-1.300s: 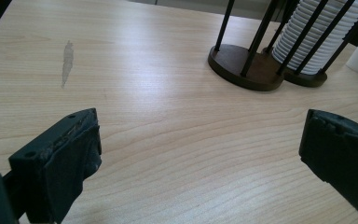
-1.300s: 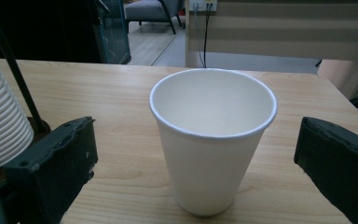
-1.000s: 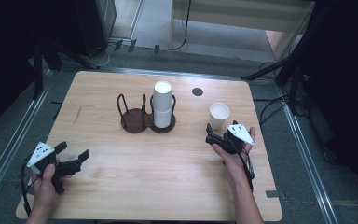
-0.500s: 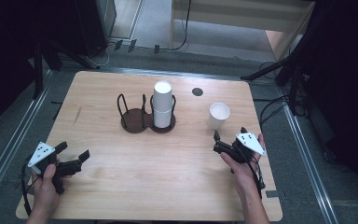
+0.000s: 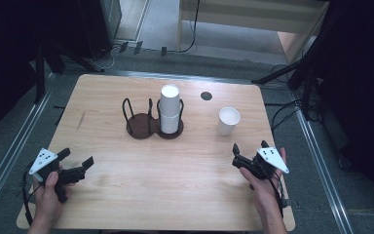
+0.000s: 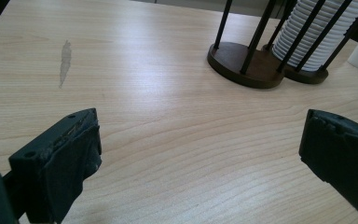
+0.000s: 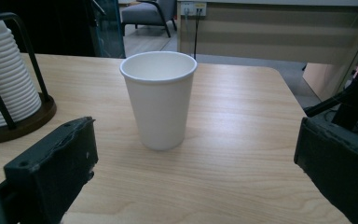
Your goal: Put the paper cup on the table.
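A single white paper cup (image 5: 228,121) (image 7: 159,100) stands upright on the wooden table (image 5: 175,195), right of a dark two-ring wire cup holder (image 5: 141,126) (image 6: 247,65). The holder's right ring carries a stack of white cups (image 5: 170,109) (image 6: 317,37) (image 7: 2,79); its left ring is empty. My right gripper (image 5: 250,147) (image 7: 196,158) is open, a short way in front of the single cup and pointed at it, with nothing between its jaws. My left gripper (image 5: 76,158) (image 6: 198,154) is open and empty near the front left, facing the holder.
A small black round spot (image 5: 206,96) marks the table behind the single cup. A grey smear (image 6: 65,56) lies on the wood at the left. Metal rails (image 5: 316,146) run along both table sides, and cables lie on the floor behind.
My right gripper has drawn back from the single cup toward the table's front edge, leaving the cup standing alone. The left gripper has barely moved.
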The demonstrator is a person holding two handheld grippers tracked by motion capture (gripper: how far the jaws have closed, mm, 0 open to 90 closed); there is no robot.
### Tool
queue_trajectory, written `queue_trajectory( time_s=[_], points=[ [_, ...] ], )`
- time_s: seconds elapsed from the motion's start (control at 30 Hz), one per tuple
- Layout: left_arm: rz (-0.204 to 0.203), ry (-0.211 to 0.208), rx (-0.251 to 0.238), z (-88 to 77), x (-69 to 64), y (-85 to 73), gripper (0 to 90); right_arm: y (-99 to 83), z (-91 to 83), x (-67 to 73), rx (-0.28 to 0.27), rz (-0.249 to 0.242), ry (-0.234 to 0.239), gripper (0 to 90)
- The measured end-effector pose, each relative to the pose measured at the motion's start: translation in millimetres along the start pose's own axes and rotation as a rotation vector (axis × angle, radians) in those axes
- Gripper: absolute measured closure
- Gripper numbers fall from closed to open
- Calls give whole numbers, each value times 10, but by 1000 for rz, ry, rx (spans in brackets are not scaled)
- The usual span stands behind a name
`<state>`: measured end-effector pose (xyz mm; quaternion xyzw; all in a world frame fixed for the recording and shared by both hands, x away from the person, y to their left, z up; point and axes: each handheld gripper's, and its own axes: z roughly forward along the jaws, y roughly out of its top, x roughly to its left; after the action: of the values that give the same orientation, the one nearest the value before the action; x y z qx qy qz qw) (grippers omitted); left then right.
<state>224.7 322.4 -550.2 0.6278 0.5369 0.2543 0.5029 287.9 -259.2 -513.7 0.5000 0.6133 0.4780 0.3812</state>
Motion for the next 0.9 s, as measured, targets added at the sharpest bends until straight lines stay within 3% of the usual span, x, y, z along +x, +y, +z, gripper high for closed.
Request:
queue_trajectory(
  time_s=[0.9],
  points=[
    [3, -1, 4, 4, -9, -4, 0, -234, -407, -435, 12, 5, -64, 0]
  ],
)
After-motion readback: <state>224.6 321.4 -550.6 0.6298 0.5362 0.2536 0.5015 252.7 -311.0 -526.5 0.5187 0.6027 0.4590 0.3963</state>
